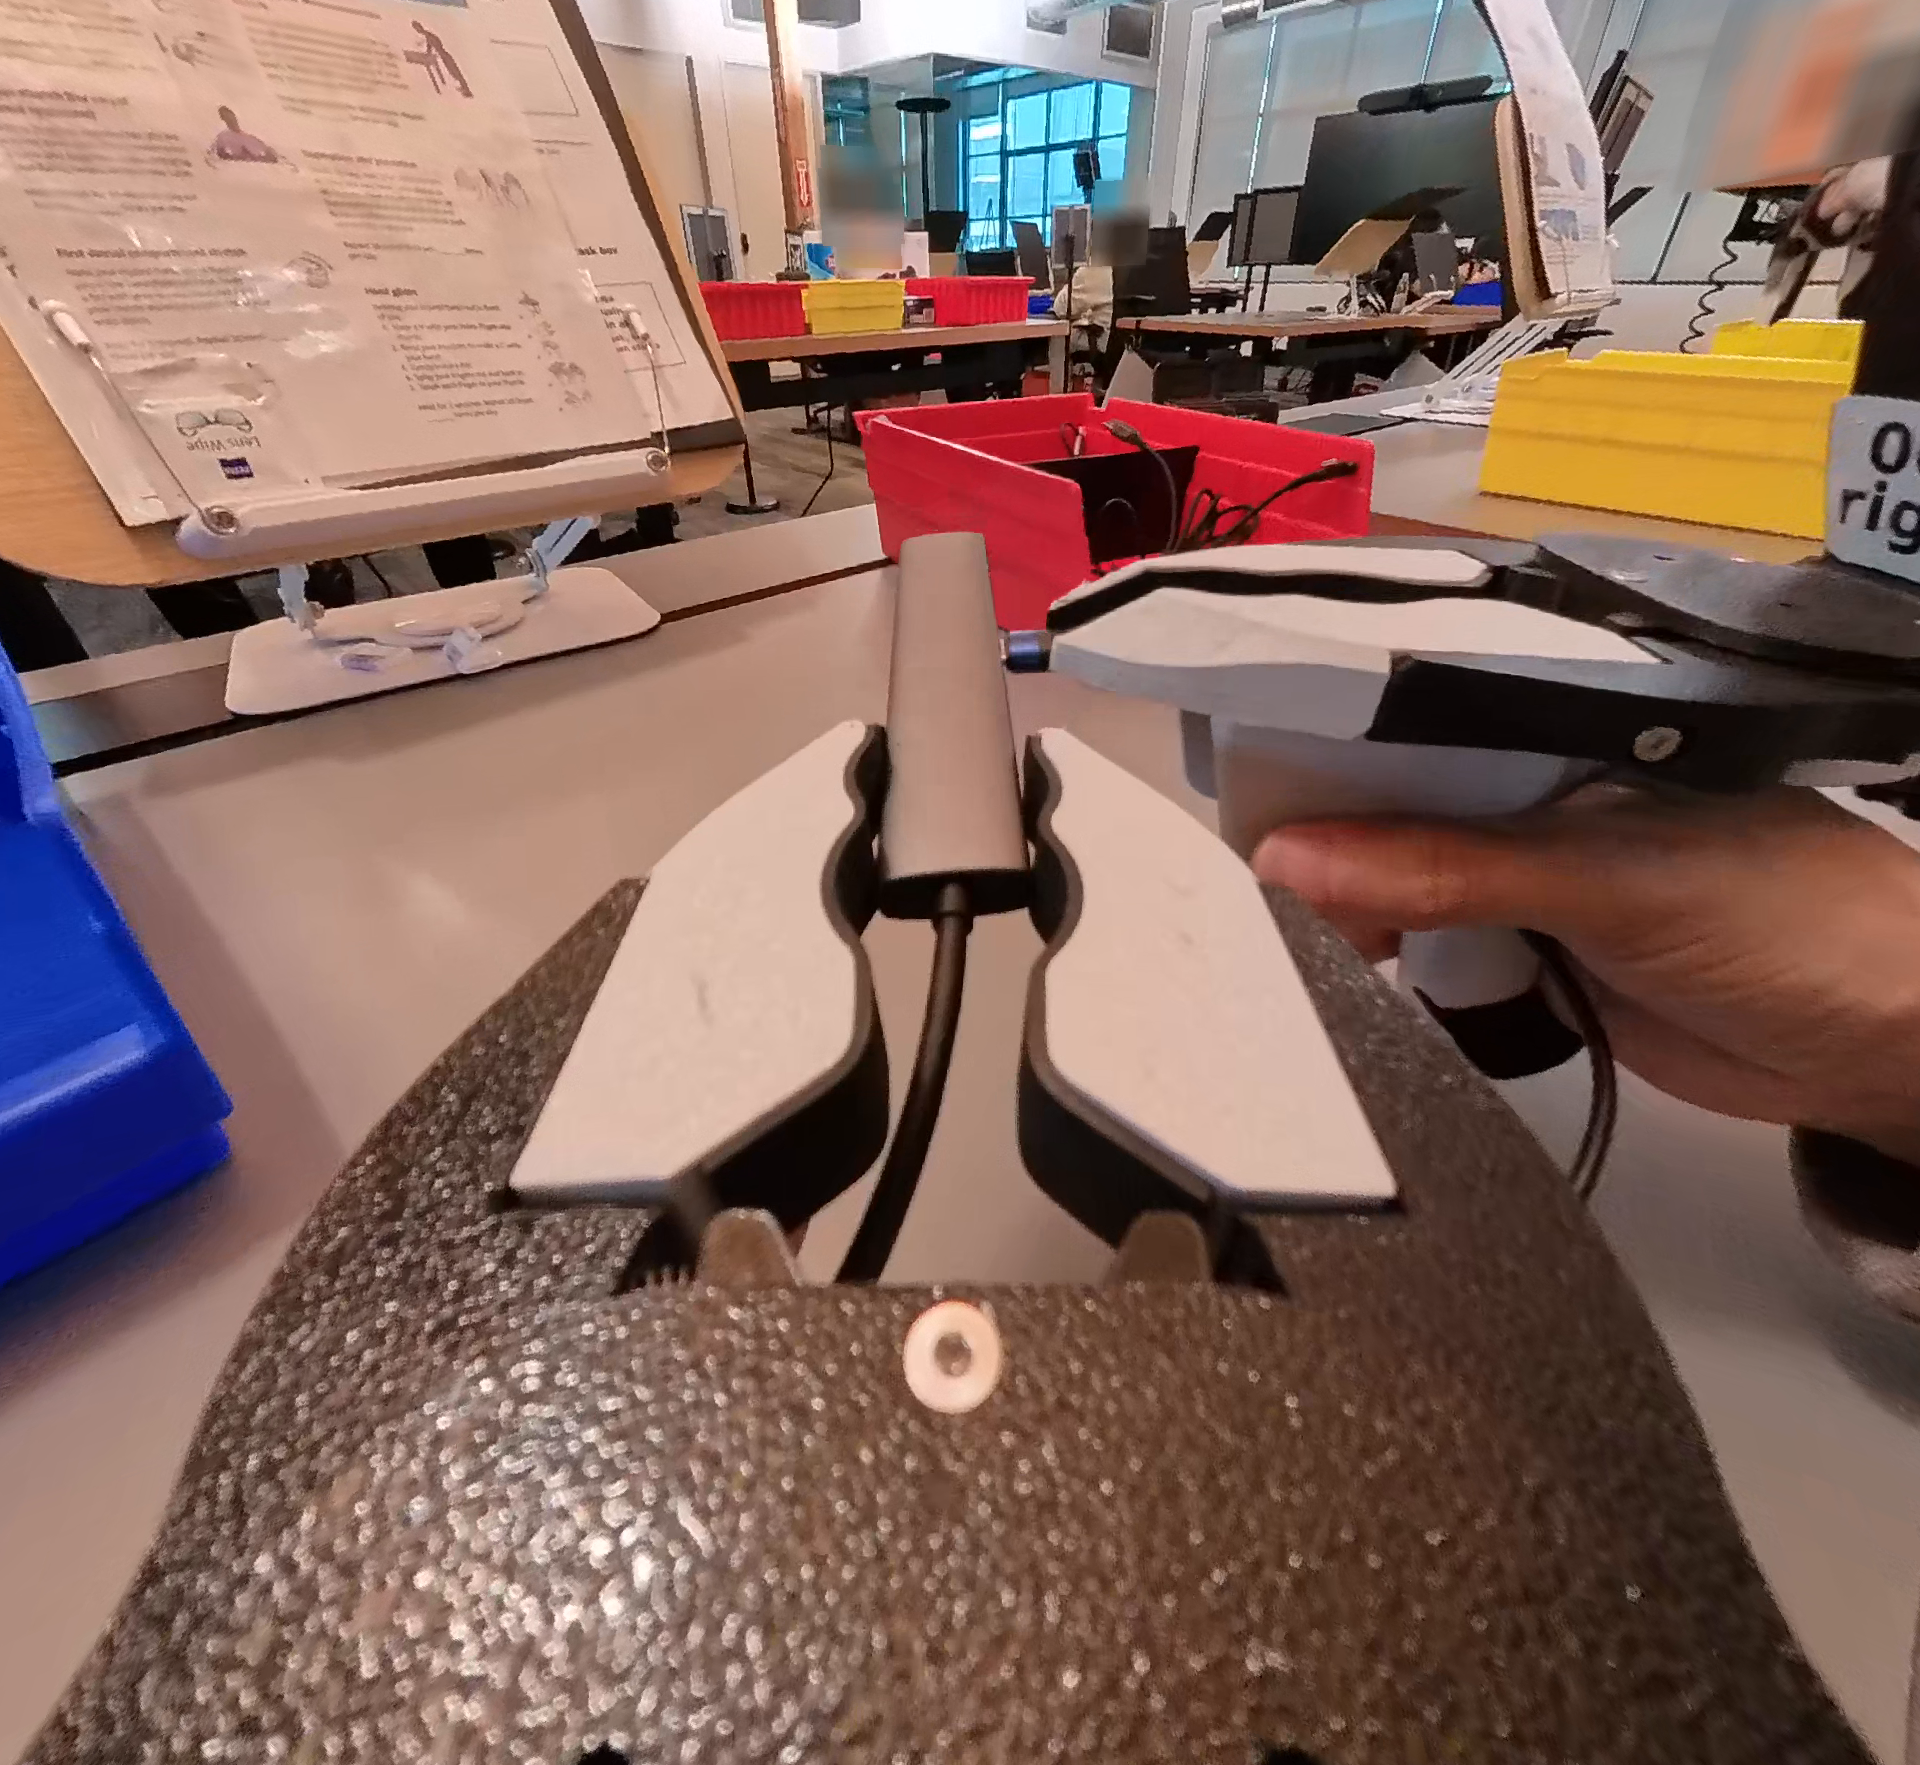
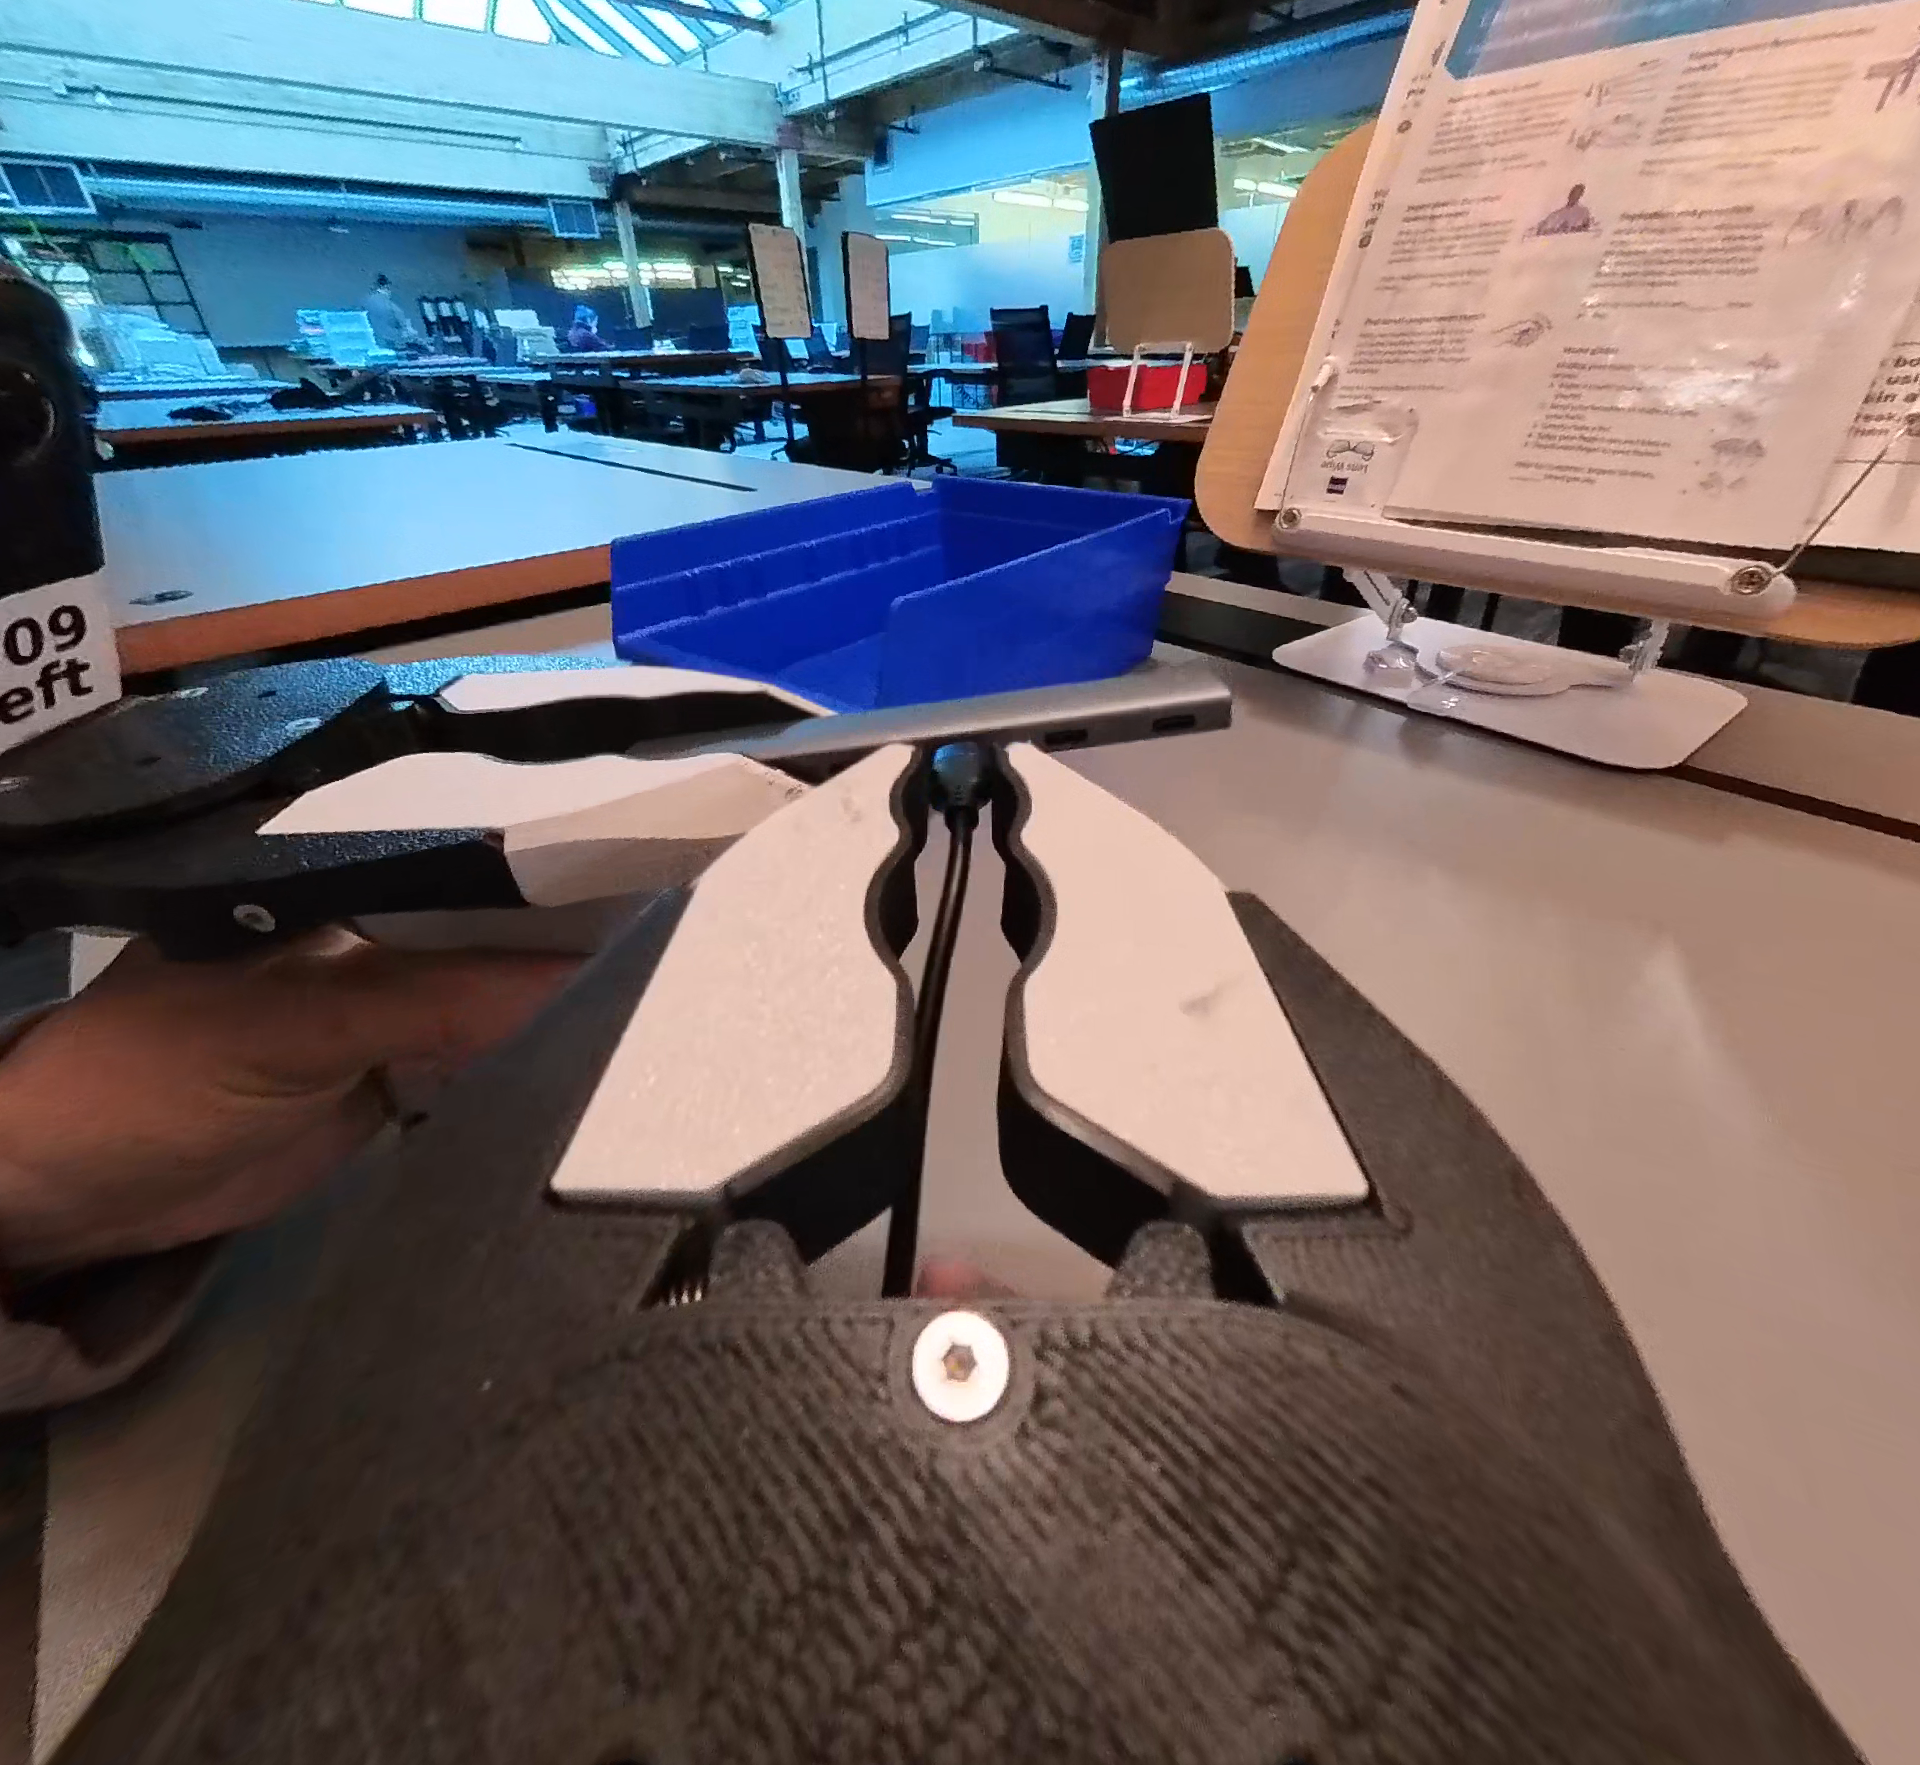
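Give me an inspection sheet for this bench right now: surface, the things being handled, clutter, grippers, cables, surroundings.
Surface: grey table, mostly bare.
Things handled: grey USB hub held above the table; small plug at the hub's side.
Clutter: blue bin, red bin, yellow bin, document stand with printed sheet.
Grippers: left gripper shut on the hub; right gripper shut on the plug.
Cables: hub's black cable runs back between the left fingers; plug's black cable likewise on the right.
Surroundings: open workshop with tables.
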`<action>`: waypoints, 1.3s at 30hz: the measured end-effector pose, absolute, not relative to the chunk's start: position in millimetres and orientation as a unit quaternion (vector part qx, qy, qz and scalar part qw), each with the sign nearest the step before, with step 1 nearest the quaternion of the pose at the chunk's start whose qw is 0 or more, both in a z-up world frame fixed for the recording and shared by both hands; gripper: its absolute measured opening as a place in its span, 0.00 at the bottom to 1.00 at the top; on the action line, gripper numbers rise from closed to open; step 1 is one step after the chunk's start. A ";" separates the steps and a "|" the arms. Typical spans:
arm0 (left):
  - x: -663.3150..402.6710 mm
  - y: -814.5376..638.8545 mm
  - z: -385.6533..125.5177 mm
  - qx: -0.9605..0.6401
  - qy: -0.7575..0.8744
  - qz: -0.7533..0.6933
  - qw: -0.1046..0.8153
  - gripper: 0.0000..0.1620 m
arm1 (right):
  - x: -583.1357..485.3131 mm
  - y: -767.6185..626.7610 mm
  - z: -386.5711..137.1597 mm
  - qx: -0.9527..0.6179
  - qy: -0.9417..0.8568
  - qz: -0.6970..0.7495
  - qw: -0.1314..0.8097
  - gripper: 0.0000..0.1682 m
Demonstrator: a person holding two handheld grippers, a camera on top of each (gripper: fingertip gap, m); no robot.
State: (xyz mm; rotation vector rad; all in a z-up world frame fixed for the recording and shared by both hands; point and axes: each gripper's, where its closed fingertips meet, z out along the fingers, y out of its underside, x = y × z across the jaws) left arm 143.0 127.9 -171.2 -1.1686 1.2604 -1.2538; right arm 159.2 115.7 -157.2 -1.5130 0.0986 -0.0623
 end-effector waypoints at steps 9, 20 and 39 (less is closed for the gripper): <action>145.7 124.0 -177.2 -0.494 0.528 -0.519 0.456 0.15 | 161.2 117.3 -165.1 -0.708 0.016 -0.082 0.701 0.06; 147.2 129.6 -185.0 -0.517 0.521 -0.538 0.415 0.15 | 162.7 119.8 -165.9 -0.700 0.009 -0.098 0.707 0.07; 143.2 138.4 -180.9 -0.500 0.531 -0.525 0.439 0.16 | 159.0 122.3 -180.9 -0.716 0.056 -0.059 0.694 0.07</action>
